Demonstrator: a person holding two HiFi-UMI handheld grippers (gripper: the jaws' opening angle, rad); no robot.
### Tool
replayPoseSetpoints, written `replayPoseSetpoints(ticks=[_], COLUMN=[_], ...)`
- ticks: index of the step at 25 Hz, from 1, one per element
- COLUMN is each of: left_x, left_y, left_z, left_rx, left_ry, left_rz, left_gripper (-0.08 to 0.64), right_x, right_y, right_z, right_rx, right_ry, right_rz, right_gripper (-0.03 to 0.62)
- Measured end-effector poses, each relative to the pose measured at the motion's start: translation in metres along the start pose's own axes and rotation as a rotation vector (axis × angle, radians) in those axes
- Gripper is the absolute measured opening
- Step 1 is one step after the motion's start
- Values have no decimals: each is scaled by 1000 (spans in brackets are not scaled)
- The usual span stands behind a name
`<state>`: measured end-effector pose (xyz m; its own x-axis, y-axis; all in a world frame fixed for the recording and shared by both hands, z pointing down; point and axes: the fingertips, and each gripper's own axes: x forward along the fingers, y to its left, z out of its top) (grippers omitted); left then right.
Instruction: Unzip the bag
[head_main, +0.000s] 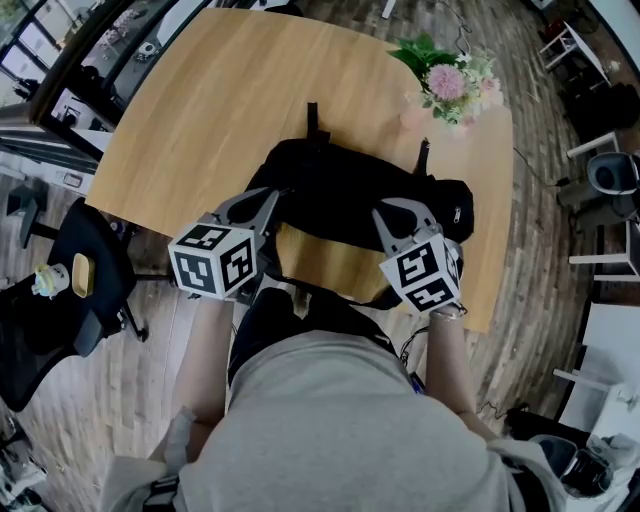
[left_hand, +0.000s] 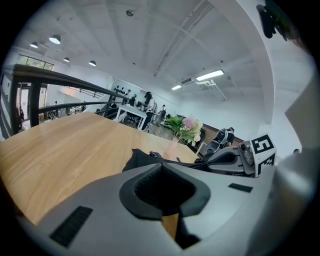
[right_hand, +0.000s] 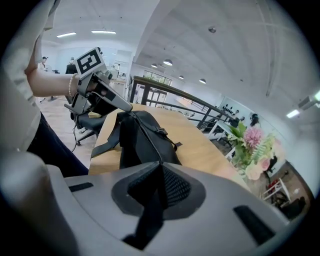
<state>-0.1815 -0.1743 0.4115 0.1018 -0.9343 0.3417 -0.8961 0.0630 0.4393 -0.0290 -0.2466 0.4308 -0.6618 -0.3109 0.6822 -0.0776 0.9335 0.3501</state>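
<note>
Well out to the left of the left hand-held gripper (head_main: 272, 200), a black office chair (head_main: 80, 265) on the plank floor. Under both tools, a broad tabletop (head_main: 230, 90) of pale, smooth wood grain with rounded corners. Left hand-held gripper: grey matte plastic, dark ribbed pads, topped by a cube of black-and-white square markers; jaws pressed together at the tips, clenched on the left end of the bag (head_main: 340, 190). Between the two tools and just ahead of them, that bag lying on the tabletop: black, soft, slumped woven fabric, long and rounded, with webbing straps and a buckle. Along its ridge, a fine-toothed black zipper (right_hand: 147, 132) leading straight into the right hand-held gripper (right_hand: 160, 170). Right hand-held gripper: same grey shell, mesh-textured pads, jaws closed on a narrow black strip of the bag at the zipper's near end. Beyond it and to its right, near the tabletop's far edge, a bouquet (head_main: 450, 80) of pink and cream blooms with green leaves in a pale pink vase (head_main: 412, 118).
</note>
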Motion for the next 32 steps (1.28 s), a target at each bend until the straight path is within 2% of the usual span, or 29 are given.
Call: replayPoseSetpoints(ticks=[4,8,16,19,22,25,27,29,32], left_x=[-7,-8,-6,-6,-6,-7,-8,-12,-14], left_y=[12,15,14,13,12,9,11,16,13], left_z=[4,2,-2,-6,-9,-11,-4,9,23], left_rx=[8,-11,25,55,131,167,157,140,128], left_ry=[-10,-6,19,51,87,103,59,-20,-89], left_rz=[29,22,34,57,78,71,103,169,198], left_gripper=[18,18,20,20,21,21,22,21,21], right_x=[1,2,2,3,3,1,-2,-5,-13], right_y=[-3,-4,-5,-5,-5,-6,-9,-11,-13], right_z=[0,2,2,3,2,4,3,3,6], right_rx=[14,7,17,27,34,47,60,69,137], right_ry=[-1,2,-3,-6,-8,-18,-29,-40,-81], right_rz=[-9,-24,-75,-87,-98,-106,-124,-137,-142], right_gripper=[28,28,32,39,49,83,129,153,163])
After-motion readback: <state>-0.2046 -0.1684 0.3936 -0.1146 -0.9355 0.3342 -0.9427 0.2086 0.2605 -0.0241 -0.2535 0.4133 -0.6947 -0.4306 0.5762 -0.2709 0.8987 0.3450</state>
